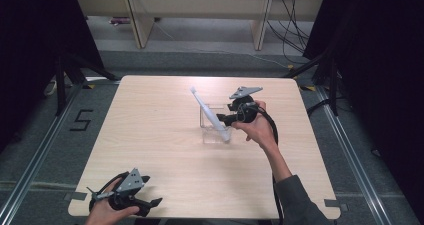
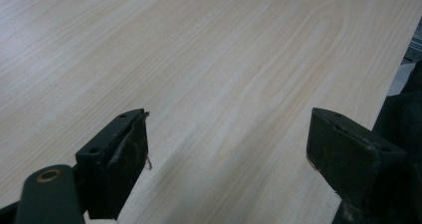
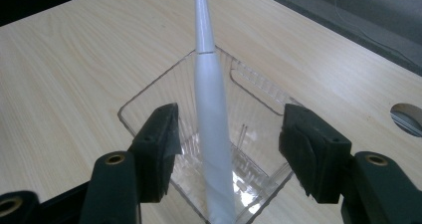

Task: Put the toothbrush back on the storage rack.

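A white electric toothbrush [image 1: 207, 110] [image 3: 211, 114] stands slanted in a clear plastic box [image 1: 206, 136] [image 3: 144, 97] near the middle of the table, its head tilted up toward the far left. My right gripper [image 1: 223, 119] [image 3: 230, 132] is at the box's right side, open. Its jaws sit either side of the toothbrush handle without touching it, just over the box's near rim. My left gripper [image 1: 152, 206] [image 2: 229, 134] rests at the table's front left edge, open, with only bare wood between its jaws.
The light wooden table [image 1: 160, 135] carries nothing else. A round hole [image 3: 408, 117] shows in the tabletop to the right in the right gripper view. Beyond the table are grey floor, wooden furniture legs [image 1: 142, 25] and cables [image 1: 295, 30].
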Demonstrator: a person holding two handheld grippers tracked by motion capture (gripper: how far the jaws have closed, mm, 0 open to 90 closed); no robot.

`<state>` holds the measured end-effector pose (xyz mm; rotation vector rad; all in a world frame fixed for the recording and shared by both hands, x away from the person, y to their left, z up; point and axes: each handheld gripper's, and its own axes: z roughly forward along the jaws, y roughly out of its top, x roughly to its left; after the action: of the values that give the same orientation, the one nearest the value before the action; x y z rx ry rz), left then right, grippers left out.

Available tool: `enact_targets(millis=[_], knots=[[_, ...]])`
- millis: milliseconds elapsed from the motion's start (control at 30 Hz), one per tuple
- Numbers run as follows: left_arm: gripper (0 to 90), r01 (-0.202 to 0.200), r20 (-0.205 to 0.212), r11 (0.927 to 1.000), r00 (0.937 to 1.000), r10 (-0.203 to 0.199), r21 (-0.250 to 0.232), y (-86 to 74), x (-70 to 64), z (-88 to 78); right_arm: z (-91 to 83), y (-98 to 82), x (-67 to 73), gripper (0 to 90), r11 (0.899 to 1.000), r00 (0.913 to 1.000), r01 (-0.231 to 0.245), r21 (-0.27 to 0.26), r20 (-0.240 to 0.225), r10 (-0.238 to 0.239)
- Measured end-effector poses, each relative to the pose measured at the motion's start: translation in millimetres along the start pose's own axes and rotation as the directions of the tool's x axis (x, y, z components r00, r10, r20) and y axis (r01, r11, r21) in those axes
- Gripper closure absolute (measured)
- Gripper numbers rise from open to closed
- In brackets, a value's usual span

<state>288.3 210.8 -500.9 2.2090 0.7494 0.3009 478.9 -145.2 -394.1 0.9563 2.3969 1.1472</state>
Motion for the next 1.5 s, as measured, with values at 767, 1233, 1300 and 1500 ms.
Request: enact_targets(millis=[767, 1233, 1300, 1500], knots=[[16.1, -0.014, 0.005, 0.9999, 0.9999, 0.014, -0.008, 1.4, -0.9, -2.7, -6.9, -11.6, -2.4, 35.5, 1.000, 0.9999, -0.013, -0.025, 0.008, 0.013], [16.1, -0.022, 0.002, 0.9998, 0.9998, 0.022, 0.000, 1.6, -0.1, -2.7, -16.4, -15.8, -2.9, 33.3, 0.999, 0.9997, -0.001, -0.033, 0.025, 0.002], [16.1, -0.016, 0.013, 0.9998, 0.9998, 0.017, -0.013, 1.5, -0.8, -2.1, -16.3, -17.5, -1.3, 31.4, 0.999, 0.9995, -0.024, -0.033, 0.020, 0.025], [16.1, -0.023, 0.002, 0.9997, 0.9997, 0.023, 0.000, 1.4, -0.4, -2.7, -18.6, -20.0, -3.6, 29.8, 0.999, 0.9997, -0.011, -0.030, 0.024, 0.012]])
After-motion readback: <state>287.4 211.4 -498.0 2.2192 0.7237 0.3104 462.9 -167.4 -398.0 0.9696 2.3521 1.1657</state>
